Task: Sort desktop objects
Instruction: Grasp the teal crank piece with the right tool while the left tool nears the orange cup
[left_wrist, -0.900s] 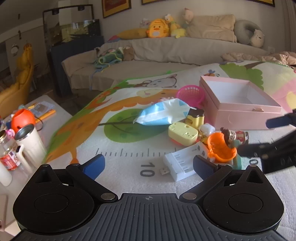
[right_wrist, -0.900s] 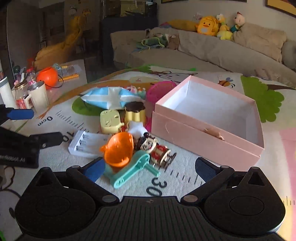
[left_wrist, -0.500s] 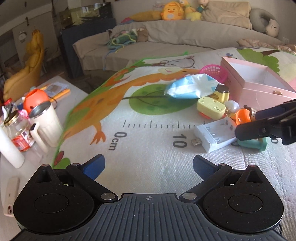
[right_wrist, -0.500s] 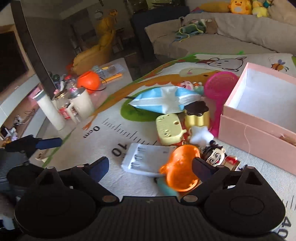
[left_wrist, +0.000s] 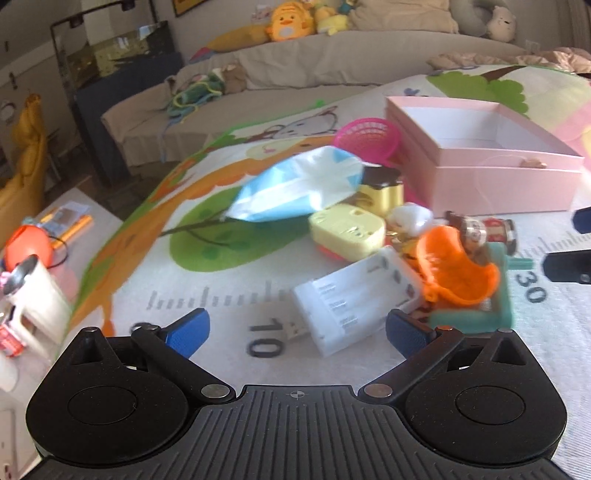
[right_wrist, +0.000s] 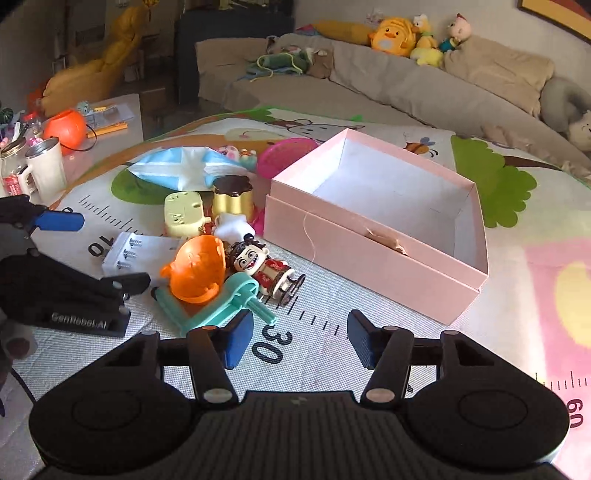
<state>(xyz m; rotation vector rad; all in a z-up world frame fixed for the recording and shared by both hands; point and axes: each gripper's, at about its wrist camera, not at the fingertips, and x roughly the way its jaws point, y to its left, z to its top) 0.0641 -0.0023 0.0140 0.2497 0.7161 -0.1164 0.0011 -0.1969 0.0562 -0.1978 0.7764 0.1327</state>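
Observation:
A pile of small items lies on the play mat: a white battery charger (left_wrist: 354, 299) (right_wrist: 140, 251), an orange toy (left_wrist: 454, 269) (right_wrist: 195, 269), a teal toy (right_wrist: 229, 299), a doll figure (right_wrist: 258, 262), a yellow case (left_wrist: 345, 230), a gold jar (right_wrist: 232, 195) and a blue-white pack (left_wrist: 295, 188). To the right stands an open pink box (right_wrist: 369, 254) (left_wrist: 498, 184), nothing inside. My left gripper (left_wrist: 295, 328) is wide open just short of the charger. My right gripper (right_wrist: 299, 339) is open about half as wide, over bare mat in front of the doll, holding nothing.
A pink basket (right_wrist: 284, 155) leans behind the pile against the box. At the left a low table carries a white mug (right_wrist: 46, 170), a jar and an orange ball (right_wrist: 66, 127). Beyond the mat is a sofa (right_wrist: 369, 85) with plush toys.
My right gripper's jaws have narrowed, and it swung right, from the pile toward the mat before the box. My left gripper moved nearer to the charger and pile.

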